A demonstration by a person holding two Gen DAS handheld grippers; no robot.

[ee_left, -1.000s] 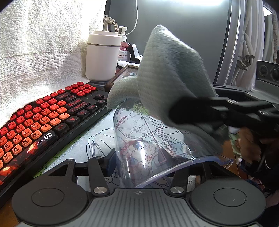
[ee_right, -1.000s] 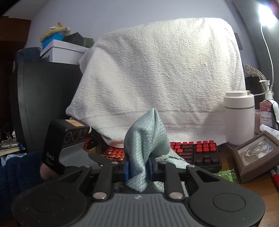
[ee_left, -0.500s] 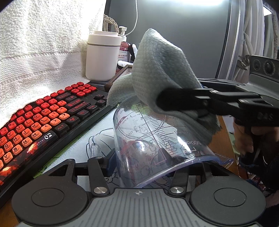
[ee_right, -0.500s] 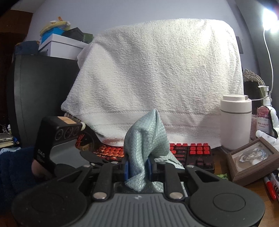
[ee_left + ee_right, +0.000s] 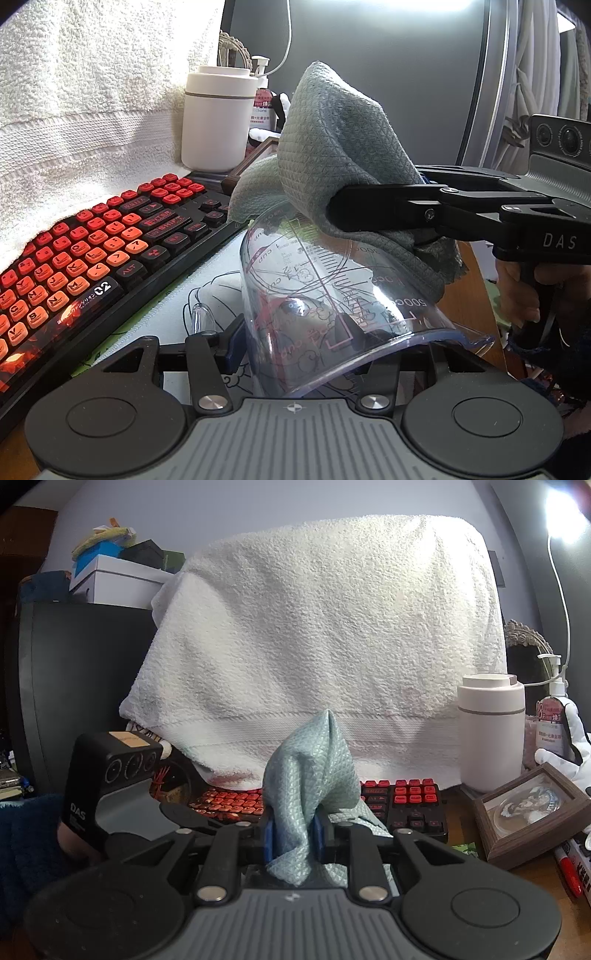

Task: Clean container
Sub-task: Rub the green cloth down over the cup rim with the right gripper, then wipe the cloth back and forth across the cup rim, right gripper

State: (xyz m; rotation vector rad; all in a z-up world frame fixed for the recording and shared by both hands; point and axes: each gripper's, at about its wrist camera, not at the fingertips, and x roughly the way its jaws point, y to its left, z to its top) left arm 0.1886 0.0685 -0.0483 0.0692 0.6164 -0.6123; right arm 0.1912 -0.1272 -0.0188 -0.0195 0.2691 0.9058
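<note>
While we hold the clear plastic measuring cup with printed markings (image 5: 332, 295) tilted above the desk mat, our left gripper (image 5: 291, 339) is partly spread, its jaws clamped on the cup's wall. Our right gripper (image 5: 293, 834) is pressed almost together, pinching one folded grey-green waffle-weave cloth (image 5: 314, 775), which drapes over the cup's far end and touches it. We count two grippers, one cup, one cloth, one red-and-black keyboard (image 5: 92, 251), one white cylindrical canister (image 5: 218, 122) and one white terry towel (image 5: 325, 635).
</note>
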